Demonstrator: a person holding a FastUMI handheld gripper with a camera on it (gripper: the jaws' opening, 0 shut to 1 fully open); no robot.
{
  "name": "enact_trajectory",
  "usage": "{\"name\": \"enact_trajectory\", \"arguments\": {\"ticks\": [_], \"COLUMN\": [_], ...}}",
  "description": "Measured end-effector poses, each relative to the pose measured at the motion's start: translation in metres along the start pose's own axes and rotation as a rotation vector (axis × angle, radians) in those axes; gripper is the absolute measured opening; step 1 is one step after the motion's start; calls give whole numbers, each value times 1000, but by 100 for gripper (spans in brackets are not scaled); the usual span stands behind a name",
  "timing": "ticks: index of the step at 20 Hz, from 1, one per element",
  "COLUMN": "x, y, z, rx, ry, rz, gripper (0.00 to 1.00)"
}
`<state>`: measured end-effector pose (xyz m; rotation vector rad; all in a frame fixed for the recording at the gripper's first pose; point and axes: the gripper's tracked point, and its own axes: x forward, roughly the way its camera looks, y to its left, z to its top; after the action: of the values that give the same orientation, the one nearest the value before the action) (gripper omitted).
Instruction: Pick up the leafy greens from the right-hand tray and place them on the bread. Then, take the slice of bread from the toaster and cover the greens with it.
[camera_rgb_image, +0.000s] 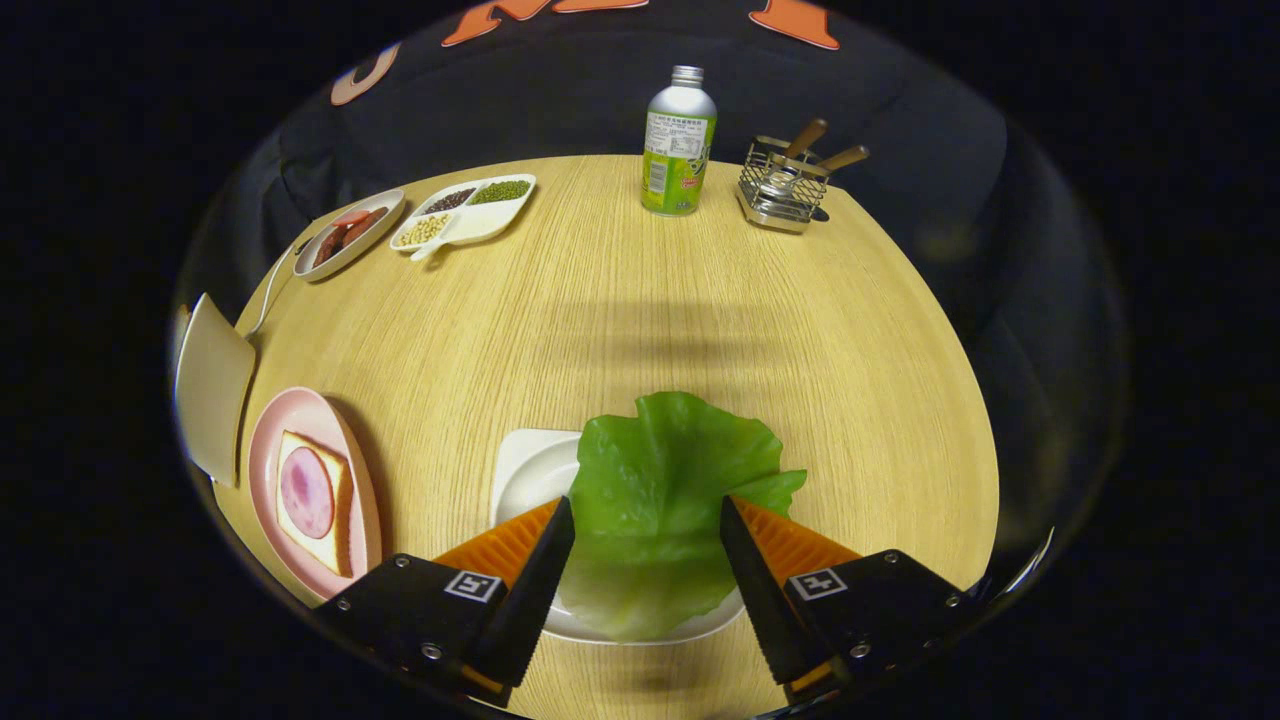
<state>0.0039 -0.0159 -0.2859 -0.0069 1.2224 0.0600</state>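
- On the round wooden table (620, 300), at six o'clock, the gripper (648, 512) is seen with its fingers spread wide apart, gripping nothing.
- Between the fingers, the leafy greens (665, 500) are laid over a white tray (530, 470); whether the fingertips touch the leaf cannot be told.
- At eight o'clock from the greens, a pink plate (270, 450) is set, with the bread (338, 500) on it and a round slice of ham (306, 492) on the bread.
- Just beyond the plate, at nine o'clock, a pale flat-sided appliance (212, 385) is placed at the table's edge; whether it is the toaster cannot be told.
- At eleven o'clock, an oval dish of sausage (348, 235) and a divided tray of beans (470, 210) are found side by side.
- At twelve o'clock a green bottle (678, 140) stands upright, and at one o'clock a wire caddy (785, 185) with wooden handles.
- The tabletop between greens and bread is crossed by no object.
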Motion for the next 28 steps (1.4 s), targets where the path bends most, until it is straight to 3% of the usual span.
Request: {"name": "enact_trajectory", "arguments": {"ticks": [11, 13, 16, 20, 25, 28], "x": [5, 4, 4, 4, 0, -11], "y": [10, 17, 26, 24, 28, 36], "z": [-3, -2, -1, 0, -3, 0], "rx": [9, -22, -66, 9, 122, 120], "ry": [16, -2, -29, -25, -24, -49], "rz": [49, 58, 62, 100, 189, 224], "gripper": [62, 51, 20, 5, 1, 1]}}
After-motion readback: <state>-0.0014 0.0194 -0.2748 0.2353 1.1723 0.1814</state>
